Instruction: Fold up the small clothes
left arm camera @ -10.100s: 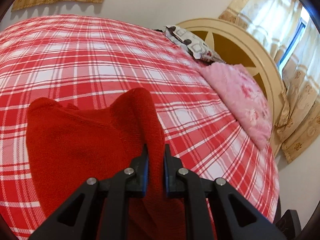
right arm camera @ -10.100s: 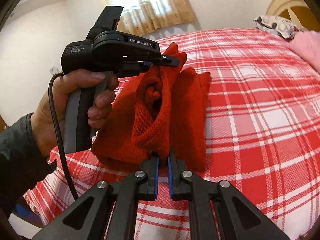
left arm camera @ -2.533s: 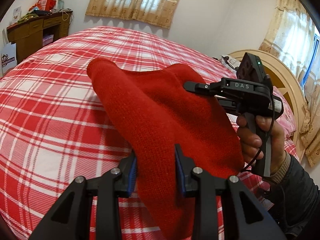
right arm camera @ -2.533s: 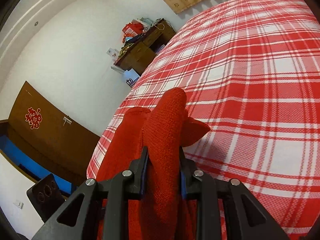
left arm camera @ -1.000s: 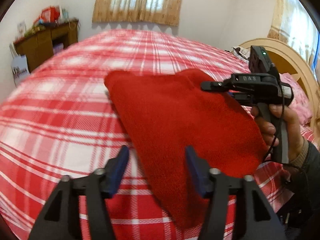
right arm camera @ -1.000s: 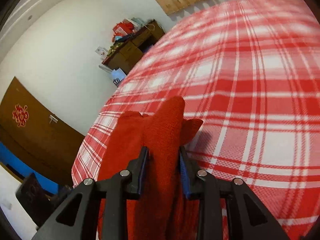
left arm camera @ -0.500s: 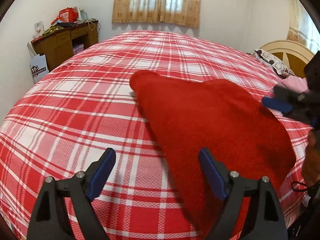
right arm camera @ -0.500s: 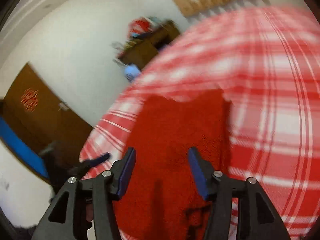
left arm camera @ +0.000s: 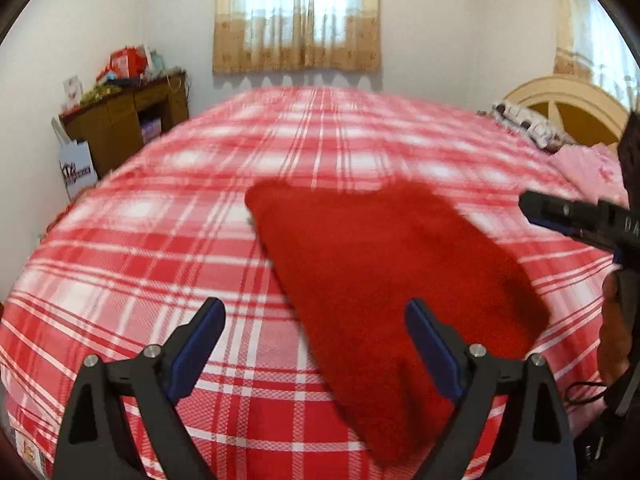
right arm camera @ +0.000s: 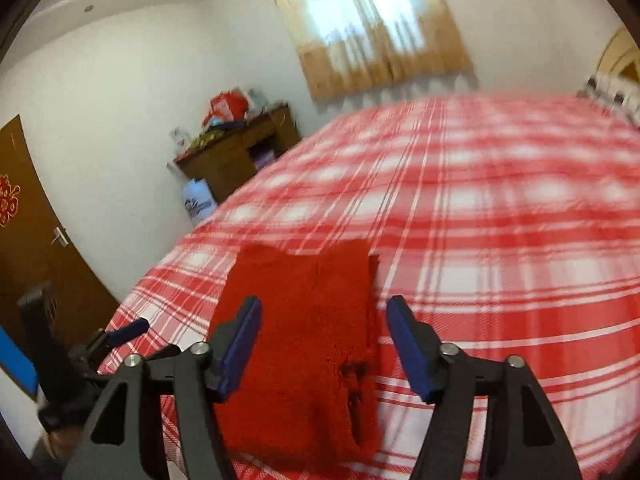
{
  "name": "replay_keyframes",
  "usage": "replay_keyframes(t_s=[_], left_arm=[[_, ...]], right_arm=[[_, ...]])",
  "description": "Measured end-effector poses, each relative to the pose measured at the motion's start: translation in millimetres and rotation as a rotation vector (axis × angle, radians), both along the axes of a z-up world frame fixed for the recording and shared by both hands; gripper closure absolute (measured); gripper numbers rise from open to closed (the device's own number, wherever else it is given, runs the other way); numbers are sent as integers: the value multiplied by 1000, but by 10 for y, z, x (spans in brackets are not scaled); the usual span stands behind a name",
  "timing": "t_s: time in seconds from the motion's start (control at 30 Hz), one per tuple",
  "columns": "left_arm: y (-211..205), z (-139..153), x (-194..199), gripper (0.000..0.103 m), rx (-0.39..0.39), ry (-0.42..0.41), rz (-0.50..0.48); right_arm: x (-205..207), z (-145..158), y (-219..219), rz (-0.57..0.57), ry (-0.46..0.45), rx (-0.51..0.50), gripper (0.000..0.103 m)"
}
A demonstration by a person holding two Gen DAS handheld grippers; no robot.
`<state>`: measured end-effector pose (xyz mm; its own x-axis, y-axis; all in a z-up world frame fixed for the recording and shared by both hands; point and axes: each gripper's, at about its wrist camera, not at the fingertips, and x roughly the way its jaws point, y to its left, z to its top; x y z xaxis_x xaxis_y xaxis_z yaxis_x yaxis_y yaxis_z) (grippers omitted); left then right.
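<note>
Released since a second ago, the red knitted garment [left arm camera: 384, 276] now lies flat on the plaid bedspread [left arm camera: 168, 248] near the bed's near edge; back then the right gripper [right arm camera: 324, 344] was clamped on a bunched ridge of it and the left gripper [left arm camera: 316, 344] was only part open around its near end. Ten seconds ago both claws pinched the knit and held it up off the bed.

Now both claws are spread wide and hold nothing. In the left wrist view the garment sits as a folded slab running from the near right toward the middle of the bed, its near end between the left gripper's blue pads [left arm camera: 196, 348] but, as far as I can tell, not touched by them. The right gripper shows at the far right edge of that view, apart from the cloth.

In my judgement the risks are these. The near end lies close to the bed's edge, so a careless brush could drag it over. A dark slit [right arm camera: 354, 396] in the right wrist view suggests a loose layer that could gape open, and thick knit tends to spring back unless pressed.

Beyond stand a wooden desk [left arm camera: 128, 120], curtained window [left arm camera: 296, 16] and headboard [left arm camera: 560, 104].
</note>
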<state>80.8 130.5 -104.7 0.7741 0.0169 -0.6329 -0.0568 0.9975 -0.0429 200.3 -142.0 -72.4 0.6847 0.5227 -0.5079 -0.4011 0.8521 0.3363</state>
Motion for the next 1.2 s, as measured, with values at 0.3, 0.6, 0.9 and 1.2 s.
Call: replay_keyframes(t_s=[0.3,0.6,0.9,1.2], left_arm=[[-23,467,-226,4,-31,-135,-19],[47,575,-277,4,-33,-180,-5],[76,581,-293,4,-45,-185,1],[59,591,-305,4,-37,-193,-8]], right_arm=[[-345,311,-106,-13,-129,-45,31],[-441,355,-1,15,-146,-52,31],[-496,363,55,25,-166,-67,31],[-532,368,62,32,-169,-63,31]])
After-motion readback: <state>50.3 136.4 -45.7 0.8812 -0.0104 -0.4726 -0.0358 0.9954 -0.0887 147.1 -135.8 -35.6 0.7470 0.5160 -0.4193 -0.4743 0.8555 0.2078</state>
